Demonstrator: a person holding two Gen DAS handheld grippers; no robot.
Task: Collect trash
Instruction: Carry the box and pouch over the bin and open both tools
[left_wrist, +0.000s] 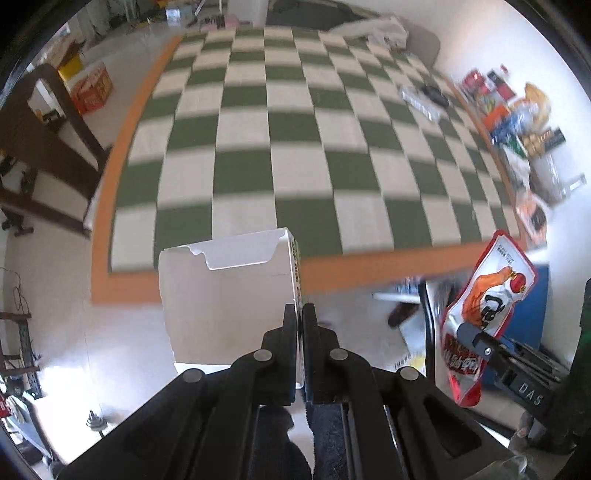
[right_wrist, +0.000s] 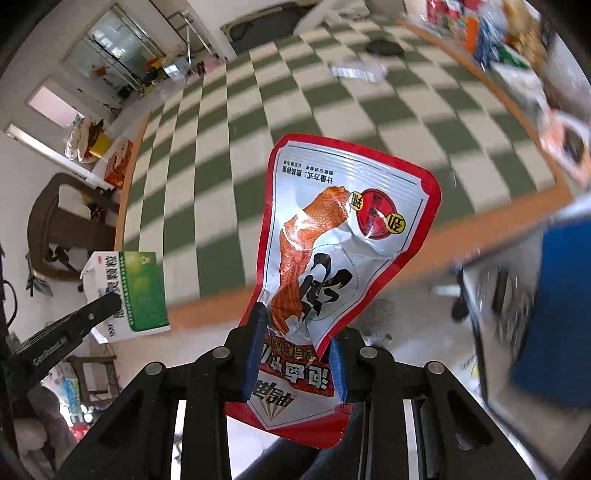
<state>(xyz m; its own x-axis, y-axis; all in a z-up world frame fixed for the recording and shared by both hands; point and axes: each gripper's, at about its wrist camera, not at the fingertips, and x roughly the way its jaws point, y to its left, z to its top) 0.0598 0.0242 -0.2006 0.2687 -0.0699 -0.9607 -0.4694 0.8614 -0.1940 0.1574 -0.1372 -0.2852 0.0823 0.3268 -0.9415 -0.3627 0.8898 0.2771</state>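
My left gripper (left_wrist: 299, 314) is shut on a white and green cardboard box (left_wrist: 229, 295), held in the air above the floor; the box also shows at the left of the right wrist view (right_wrist: 129, 295). My right gripper (right_wrist: 295, 328) is shut on a red and silver snack pouch (right_wrist: 343, 229) with a duck-leg picture, held upright. The pouch also shows at the right of the left wrist view (left_wrist: 484, 306). Both grippers are raised near the front orange edge of a green and white checkered mat (left_wrist: 277, 140).
A pile of packets and boxes (left_wrist: 517, 122) lies along the mat's right edge. A clear wrapper (left_wrist: 421, 99) and a dark object (left_wrist: 436, 92) lie on the mat far right. A blue bin (right_wrist: 561, 310) stands at right. A dark chair (left_wrist: 40, 147) and an orange box (left_wrist: 92, 88) are at left.
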